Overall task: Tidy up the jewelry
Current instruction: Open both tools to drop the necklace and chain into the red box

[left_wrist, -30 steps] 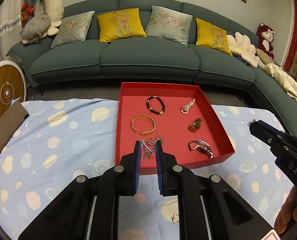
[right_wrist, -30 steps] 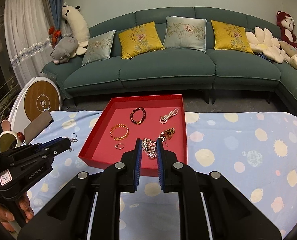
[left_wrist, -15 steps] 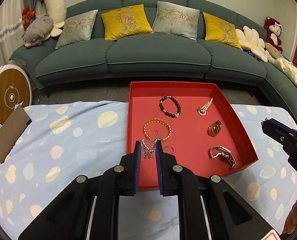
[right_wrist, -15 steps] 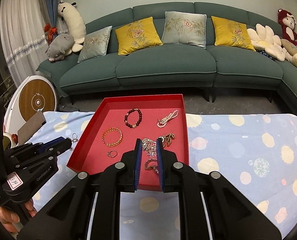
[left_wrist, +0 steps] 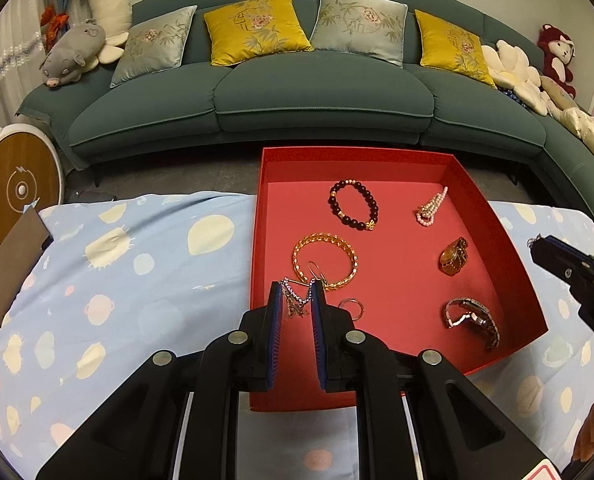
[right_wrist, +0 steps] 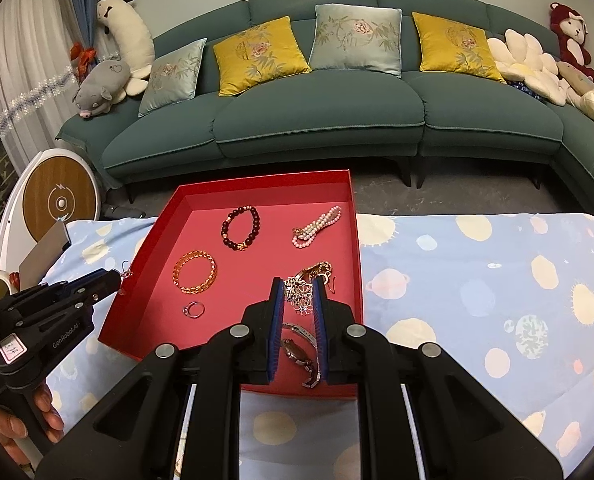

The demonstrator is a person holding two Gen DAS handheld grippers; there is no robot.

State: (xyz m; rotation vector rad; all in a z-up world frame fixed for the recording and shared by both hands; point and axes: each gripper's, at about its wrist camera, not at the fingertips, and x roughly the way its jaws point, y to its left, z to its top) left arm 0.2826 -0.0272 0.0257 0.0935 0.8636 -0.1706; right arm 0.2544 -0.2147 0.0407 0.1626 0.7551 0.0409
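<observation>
1. The left gripper (left_wrist: 297,294) is clamped on a pair of dangling earrings (left_wrist: 297,300); their hooks stick up past the fingertips and the sparkling chains hang between the blue pads.
2. Just ahead of the left gripper lies the red tray (left_wrist: 497,240), resting on a blue dotted cloth (left_wrist: 117,280).
3. Directly beyond the left fingertips sits a gold bangle (left_wrist: 324,260); a small ring (left_wrist: 351,307) lies just to their right.
4. Farther ahead is a dark beaded bracelet (left_wrist: 353,210), and ahead to the right a pearl piece (left_wrist: 431,208), an amber-coloured piece (left_wrist: 453,256) and a silver watch (left_wrist: 473,320).
5. The right gripper (right_wrist: 299,294) is clamped on a silver flower-shaped ornament (right_wrist: 299,294), held over the tray's near right part.
6. Beneath and between the right fingers, the silver watch lies on the tray floor.
7. To the right gripper's left, the left gripper shows from the side, holding the earrings just at the tray's left wall.
8. Behind the tray stands a green sofa (left_wrist: 317,92).
</observation>
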